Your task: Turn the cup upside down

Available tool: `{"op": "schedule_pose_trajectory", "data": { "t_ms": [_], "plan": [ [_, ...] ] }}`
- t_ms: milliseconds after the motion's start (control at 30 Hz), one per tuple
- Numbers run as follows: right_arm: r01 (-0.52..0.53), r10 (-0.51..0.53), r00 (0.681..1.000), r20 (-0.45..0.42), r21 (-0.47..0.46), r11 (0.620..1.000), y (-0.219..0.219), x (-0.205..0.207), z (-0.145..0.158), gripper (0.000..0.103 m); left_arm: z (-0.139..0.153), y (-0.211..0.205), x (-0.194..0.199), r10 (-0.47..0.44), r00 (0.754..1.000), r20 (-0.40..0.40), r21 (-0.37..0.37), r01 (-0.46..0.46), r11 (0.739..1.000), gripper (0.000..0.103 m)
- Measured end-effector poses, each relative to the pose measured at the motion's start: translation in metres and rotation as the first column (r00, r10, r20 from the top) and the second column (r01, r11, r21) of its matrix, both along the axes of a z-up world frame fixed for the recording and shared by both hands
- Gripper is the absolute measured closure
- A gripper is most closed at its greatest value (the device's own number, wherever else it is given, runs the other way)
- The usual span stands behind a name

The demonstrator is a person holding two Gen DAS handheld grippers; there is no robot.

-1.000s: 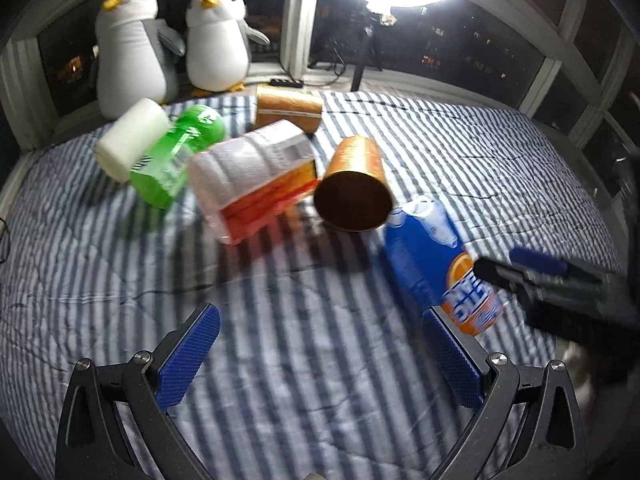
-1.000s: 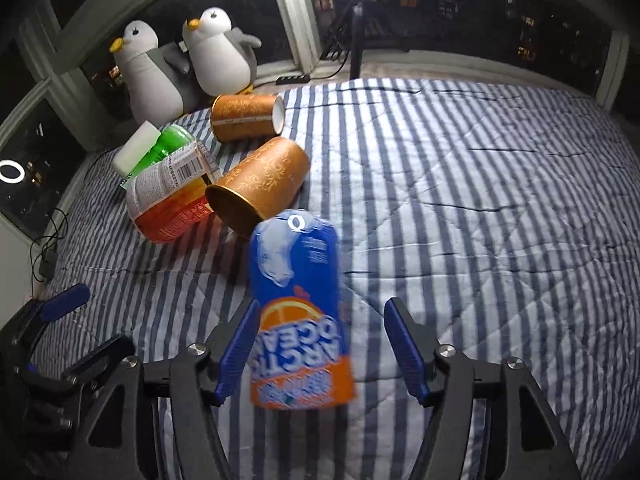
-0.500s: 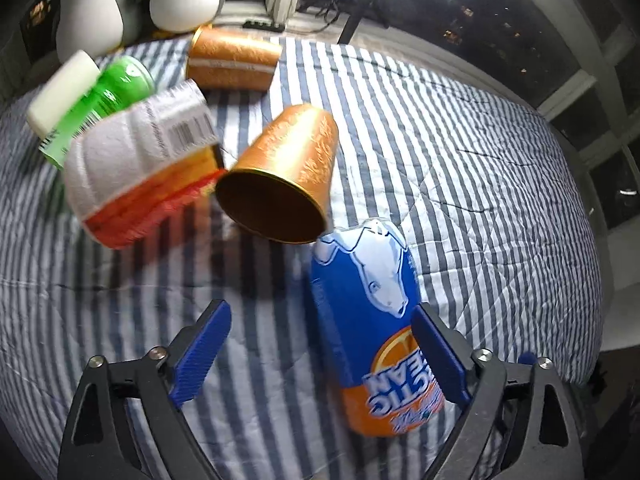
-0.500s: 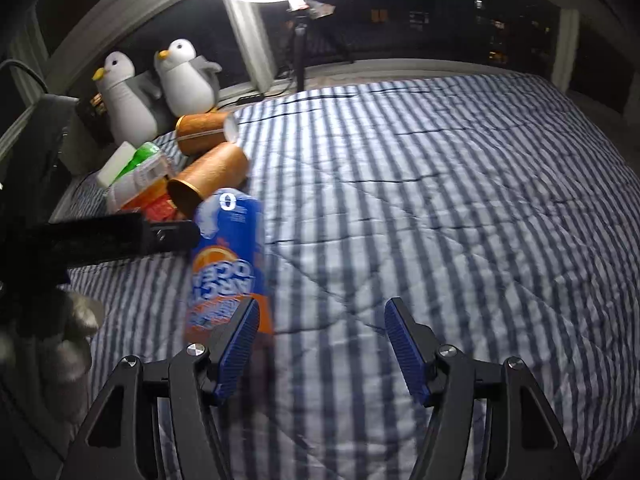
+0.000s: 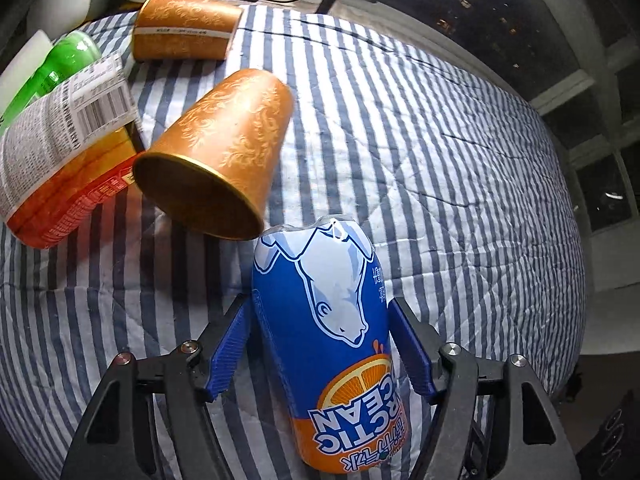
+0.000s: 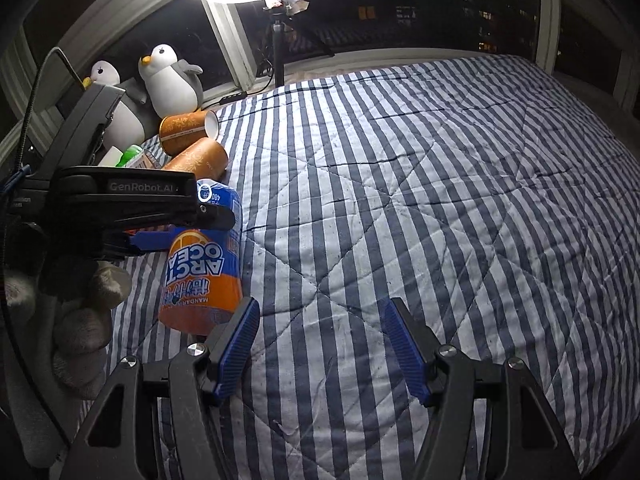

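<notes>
The left claw [image 5: 320, 354] now straddles the blue-and-orange can-shaped cup [image 5: 326, 344], one blue pad on each flank; half a second ago the pads stood wide apart with the cup near the right pad only, so the claw has advanced and narrowed around it. The pads sit at or just off the cup wall, and full contact cannot be confirmed from either view. The cup lies on its side on the striped bed [image 5: 420, 160], near the left edge, with its printed label reading inverted toward the claw. The right claw [image 6: 322, 346] is spread and empty; a second ago the cup lay between its pads, and it now points at bare quilt with the cup [image 6: 202, 264] just beyond its left pad. In judgement, responsibility for the cup has passed from the right claw to the left, and the flip itself is not yet done. Just beyond the cup's far end lies an orange patterned paper cup [image 5: 218, 152], mouth toward the claw, with a second one [image 5: 186, 32], a labelled tub [image 5: 68, 148] and a green bottle [image 5: 52, 70] toward the far left corner.
</notes>
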State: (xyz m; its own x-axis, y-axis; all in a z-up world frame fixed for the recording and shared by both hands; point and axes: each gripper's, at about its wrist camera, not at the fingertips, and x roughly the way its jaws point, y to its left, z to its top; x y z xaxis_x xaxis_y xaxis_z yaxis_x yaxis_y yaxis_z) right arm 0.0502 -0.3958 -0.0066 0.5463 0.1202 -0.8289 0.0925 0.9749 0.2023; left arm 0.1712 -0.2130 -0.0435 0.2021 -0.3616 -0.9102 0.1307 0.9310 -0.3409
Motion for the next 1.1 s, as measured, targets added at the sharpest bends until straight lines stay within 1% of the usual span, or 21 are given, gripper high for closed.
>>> {"op": "schedule_pose_trajectory", "data": {
  "t_ms": [133,233,367,433,533,633,733,767,967,1100],
  "plan": [
    [0.004,-0.004,1.000,0.004,-0.007,1.000,0.001,-0.001,0.001,0.042,0.002,0.000,-0.005,-0.017,1.000,0.004,-0.020,0.017,1.000,0.031],
    [0.004,-0.004,1.000,0.009,-0.011,1.000,0.004,-0.002,0.002,0.042,0.009,0.005,-0.012,-0.032,0.999,0.038,-0.015,0.033,0.999,0.032],
    [-0.005,0.005,1.000,0.013,-0.009,1.000,0.010,-0.003,0.003,0.042,0.031,0.030,-0.032,-0.044,0.991,0.126,0.004,0.044,0.999,0.032],
    [-0.011,0.011,1.000,0.017,-0.001,1.000,0.013,-0.002,0.004,0.042,0.045,0.045,-0.041,-0.051,0.980,0.191,0.026,0.047,0.999,0.032],
    [-0.022,0.022,0.999,0.029,0.011,1.000,0.020,-0.002,0.005,0.042,0.060,0.075,-0.055,-0.065,0.954,0.294,0.069,0.046,0.997,0.032],
    [-0.036,0.036,0.998,0.055,0.000,0.999,0.034,-0.003,0.008,0.042,0.069,0.105,-0.068,-0.052,0.914,0.402,0.113,0.007,0.994,0.031],
    [-0.050,0.049,0.996,0.081,-0.001,0.999,0.049,-0.002,0.010,0.042,0.074,0.128,-0.076,-0.035,0.882,0.470,0.126,-0.028,0.992,0.031],
    [-0.053,0.053,0.995,0.086,0.000,0.999,0.054,-0.001,0.010,0.042,0.073,0.135,-0.078,-0.028,0.867,0.497,0.130,-0.042,0.991,0.031],
    [-0.076,0.076,0.991,0.109,-0.002,0.997,0.080,0.002,0.009,0.042,0.064,0.150,-0.079,-0.018,0.810,0.586,0.168,-0.099,0.981,0.031],
    [-0.086,0.085,0.990,0.109,0.005,0.996,0.088,0.002,0.007,0.042,0.054,0.154,-0.080,-0.024,0.793,0.609,0.178,-0.107,0.978,0.031]
  ]
}}
